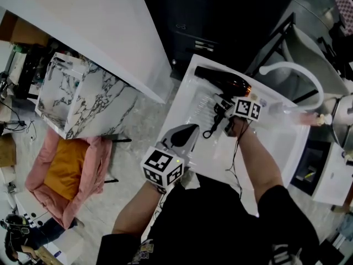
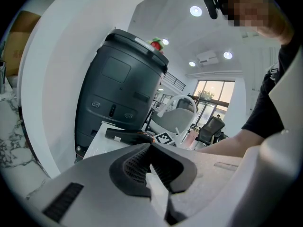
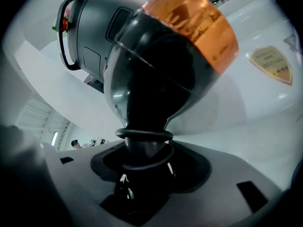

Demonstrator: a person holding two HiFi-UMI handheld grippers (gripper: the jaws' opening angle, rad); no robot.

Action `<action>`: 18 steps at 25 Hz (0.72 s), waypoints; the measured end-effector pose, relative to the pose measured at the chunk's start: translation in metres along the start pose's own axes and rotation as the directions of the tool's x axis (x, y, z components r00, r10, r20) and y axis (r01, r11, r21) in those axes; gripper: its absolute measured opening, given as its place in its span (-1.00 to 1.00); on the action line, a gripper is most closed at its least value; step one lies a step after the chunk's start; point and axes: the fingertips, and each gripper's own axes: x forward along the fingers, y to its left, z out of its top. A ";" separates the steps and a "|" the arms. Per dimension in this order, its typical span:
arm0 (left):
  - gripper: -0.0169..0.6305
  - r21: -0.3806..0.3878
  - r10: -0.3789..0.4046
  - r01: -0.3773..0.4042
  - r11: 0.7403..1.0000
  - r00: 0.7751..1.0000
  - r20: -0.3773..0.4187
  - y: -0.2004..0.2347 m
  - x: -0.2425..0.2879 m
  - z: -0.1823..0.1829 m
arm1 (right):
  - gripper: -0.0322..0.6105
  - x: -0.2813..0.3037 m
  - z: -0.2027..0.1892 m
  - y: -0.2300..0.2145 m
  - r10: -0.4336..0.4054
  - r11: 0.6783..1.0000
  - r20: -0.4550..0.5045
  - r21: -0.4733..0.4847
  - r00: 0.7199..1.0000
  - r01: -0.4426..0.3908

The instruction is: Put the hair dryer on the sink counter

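The hair dryer is black with an orange band and lies level over the far part of the white sink counter. I cannot tell whether it rests on the counter. My right gripper is shut on its handle; in the right gripper view the handle sits between the dark pads, with the dryer's body just ahead. The dryer's black cord trails over the counter. My left gripper hovers at the counter's near left edge, shut and holding nothing. From there the dryer shows further ahead.
A dark grey barrel-shaped machine stands behind the counter. A white curved pipe arches at the right. On the floor to the left are a marble-patterned box and a pink chair with an orange cushion.
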 end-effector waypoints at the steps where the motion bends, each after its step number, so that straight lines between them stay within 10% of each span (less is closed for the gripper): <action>1: -0.94 -0.001 0.001 -0.001 1.000 1.000 0.000 0.000 -0.001 0.000 | -0.14 0.001 0.000 -0.003 -0.013 1.000 0.000 -0.003 1.000 0.013; 18: -0.94 -0.025 0.012 -0.012 1.000 1.000 -0.001 0.006 -0.018 -0.013 | 0.24 0.009 -0.005 -0.008 -0.167 0.984 0.004 -0.066 0.986 0.167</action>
